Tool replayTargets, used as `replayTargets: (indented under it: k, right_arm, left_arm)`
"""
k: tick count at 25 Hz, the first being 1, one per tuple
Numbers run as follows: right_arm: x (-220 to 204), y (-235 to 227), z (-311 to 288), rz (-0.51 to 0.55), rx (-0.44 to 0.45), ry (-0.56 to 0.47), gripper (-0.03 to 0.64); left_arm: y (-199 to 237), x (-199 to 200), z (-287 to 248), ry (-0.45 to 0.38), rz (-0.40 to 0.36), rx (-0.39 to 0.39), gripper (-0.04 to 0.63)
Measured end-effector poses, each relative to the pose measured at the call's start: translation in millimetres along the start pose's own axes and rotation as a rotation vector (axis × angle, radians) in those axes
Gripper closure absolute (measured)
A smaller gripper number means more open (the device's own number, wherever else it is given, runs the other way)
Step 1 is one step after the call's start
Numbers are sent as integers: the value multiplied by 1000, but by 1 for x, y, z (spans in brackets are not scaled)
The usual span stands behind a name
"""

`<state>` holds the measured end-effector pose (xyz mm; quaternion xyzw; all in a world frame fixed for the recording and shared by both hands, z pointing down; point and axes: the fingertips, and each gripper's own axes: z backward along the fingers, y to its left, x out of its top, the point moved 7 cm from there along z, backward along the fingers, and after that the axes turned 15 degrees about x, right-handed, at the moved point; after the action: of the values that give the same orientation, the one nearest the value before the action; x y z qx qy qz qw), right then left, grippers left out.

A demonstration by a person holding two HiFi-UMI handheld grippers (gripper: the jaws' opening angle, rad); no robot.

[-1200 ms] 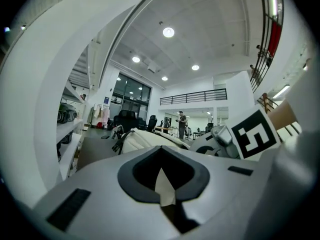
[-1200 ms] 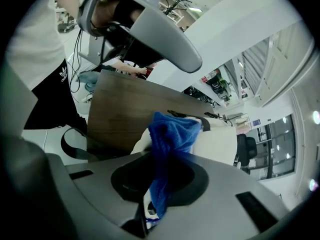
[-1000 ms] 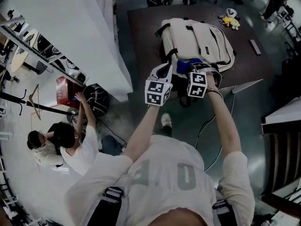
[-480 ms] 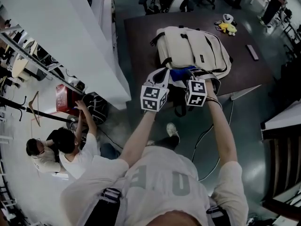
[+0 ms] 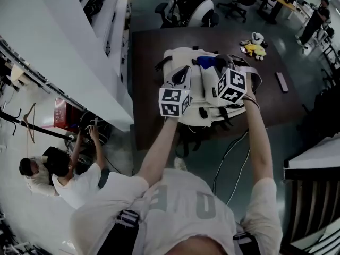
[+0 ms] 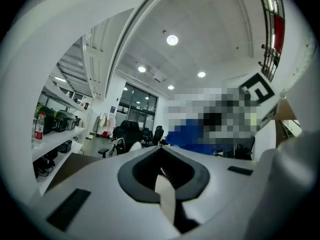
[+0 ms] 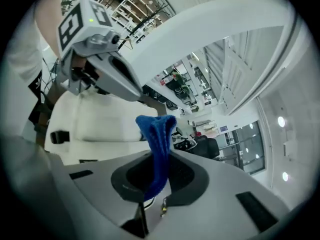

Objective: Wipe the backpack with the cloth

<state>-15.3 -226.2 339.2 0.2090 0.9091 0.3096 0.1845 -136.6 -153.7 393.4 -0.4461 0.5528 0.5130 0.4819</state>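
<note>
pinching the cloth point(image 7: 159, 134), the right hand-held gripper point(image 7: 155, 181) has it sticking lengthwise straight out beyond its jaws.

Dark brown table point(image 5: 146, 62) is sitting on glossy grey floor point(image 5: 276, 137), just beside a long white wall point(image 5: 64, 44). Office chairs point(image 5: 199, 9) are standing past the table's far edge. A cable point(image 5: 225, 154) is trailing over the floor on the near side. Dark slats point(image 5: 313, 206) are showing lower right. Round ceiling lights point(image 6: 172, 40) are glowing, shelves point(image 6: 55, 134) are running along the left, and a glazed front point(image 6: 137, 104) is closing off the far end.
</note>
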Motion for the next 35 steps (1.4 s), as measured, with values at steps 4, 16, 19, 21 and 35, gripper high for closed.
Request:
replayTargets:
  k: [4, 16, 19, 21, 35]
  right_arm:
    - [-9, -67, -33, 6, 14, 7, 574]
    - [-1, -68, -188, 111, 313, 143, 574]
    - [-1, -56, -193, 144, 335, 140, 574]
    - [-1, -53, -189, 172, 347, 130, 574]
    - [-19, 14, -128, 120, 209, 27, 574]
  left_arm:
    - [0, -12, -28, 38, 8, 47, 592]
    - [11, -34, -48, 126, 28, 128, 592]
    - [12, -36, -48, 128, 19, 137, 592]
    - [13, -36, -49, 126, 8, 143, 592]
    - [11, -37, -49, 122, -17, 155, 592]
